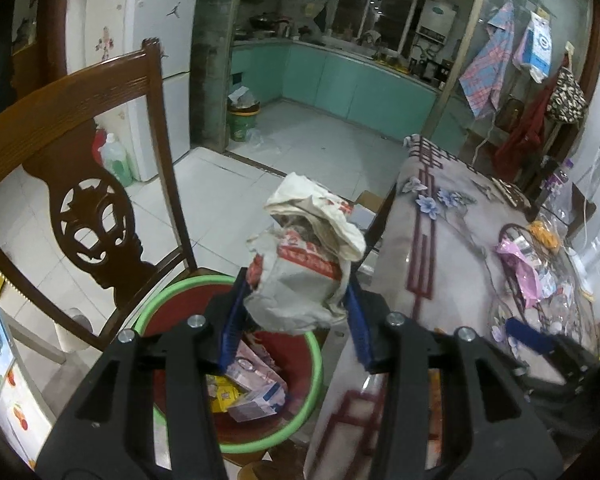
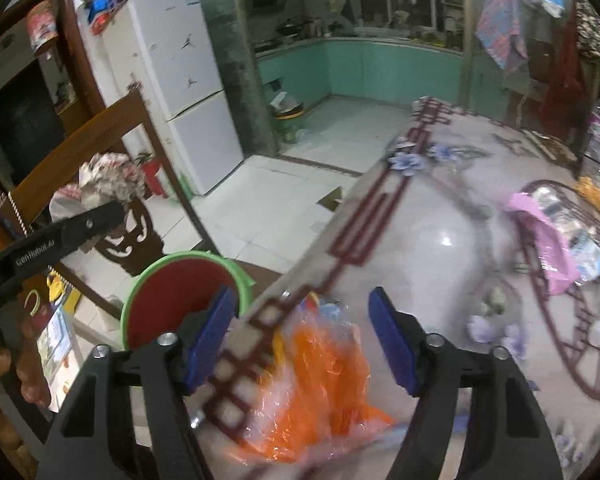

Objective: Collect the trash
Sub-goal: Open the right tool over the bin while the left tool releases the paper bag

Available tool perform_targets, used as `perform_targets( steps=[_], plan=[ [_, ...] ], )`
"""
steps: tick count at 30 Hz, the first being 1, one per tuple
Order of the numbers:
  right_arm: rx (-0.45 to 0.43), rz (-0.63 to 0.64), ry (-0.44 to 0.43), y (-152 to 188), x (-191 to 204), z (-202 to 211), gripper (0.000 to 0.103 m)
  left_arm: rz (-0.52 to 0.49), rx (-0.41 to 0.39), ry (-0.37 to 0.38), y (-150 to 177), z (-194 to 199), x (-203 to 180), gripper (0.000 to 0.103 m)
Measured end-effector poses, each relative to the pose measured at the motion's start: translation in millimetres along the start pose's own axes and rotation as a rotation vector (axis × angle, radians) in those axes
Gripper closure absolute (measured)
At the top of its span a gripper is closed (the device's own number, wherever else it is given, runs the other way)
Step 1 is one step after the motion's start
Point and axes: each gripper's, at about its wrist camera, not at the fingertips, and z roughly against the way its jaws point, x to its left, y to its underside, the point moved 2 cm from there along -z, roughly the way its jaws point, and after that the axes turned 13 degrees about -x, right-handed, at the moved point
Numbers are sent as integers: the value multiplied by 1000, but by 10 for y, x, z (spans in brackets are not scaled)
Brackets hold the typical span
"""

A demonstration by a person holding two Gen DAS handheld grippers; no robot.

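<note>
My left gripper [image 1: 296, 304] is shut on a crumpled white and red paper wrapper [image 1: 308, 256] and holds it above the red trash bin with a green rim [image 1: 312, 364], which holds several wrappers. In the right wrist view that wrapper [image 2: 108, 180] shows at far left in the left gripper, above the same bin [image 2: 172, 292]. My right gripper [image 2: 304, 336] is open over the table edge. An orange and clear plastic bag [image 2: 316, 384] lies on the table between and just below its blue pads [image 2: 392, 344]; I cannot tell if they touch it.
A carved wooden chair [image 1: 88, 184] stands just left of the bin. The table with the flowered cloth [image 1: 452, 248] carries a wire basket with pink packaging [image 1: 524, 264]. A green bucket [image 1: 242, 120] stands by the kitchen doorway, beside the white fridge [image 2: 180, 80].
</note>
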Motion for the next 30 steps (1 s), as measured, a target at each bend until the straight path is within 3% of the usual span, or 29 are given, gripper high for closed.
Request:
perform_targets(
  steps=[1, 3, 5, 6, 8, 10, 12, 15, 16, 18, 19, 25, 30],
  plan=[
    [14, 17, -14, 13, 73, -80, 53, 9, 5, -14, 2, -18, 48, 60],
    [32, 54, -28, 32, 178, -175, 53, 33, 21, -39, 13, -63, 160, 60],
    [40, 56, -34, 50, 182, -210, 42, 63, 35, -56, 30, -94, 271, 60],
    [54, 39, -38, 74, 154, -208, 28, 81, 41, -62, 41, -109, 325, 60],
    [69, -8, -72, 180, 128, -133, 20, 116, 55, -66, 68, -138, 423, 60],
    [98, 52, -42, 334, 206, -103, 13, 134, 64, -58, 80, -148, 451, 60],
    [121, 142, 23, 522, 261, -133, 13, 131, 59, -48, 74, -127, 431, 60],
    [191, 43, 13, 702, 129, -277, 15, 106, 49, -45, 61, -107, 377, 60],
    [213, 20, 8, 737, 96, -325, 26, 103, 50, -43, 63, -108, 367, 60],
    [240, -5, 7, 775, 48, -387, 32, 107, 57, -44, 73, -120, 378, 60],
    [223, -15, 3, 743, 34, -366, 36, 108, 58, -49, 71, -127, 388, 60],
    [146, -9, -79, 387, 213, -350, 37, 125, 52, -76, 60, -120, 444, 60],
    [164, 45, -165, 279, 622, -535, 37, 149, 11, -115, 30, -73, 530, 60]
  ],
)
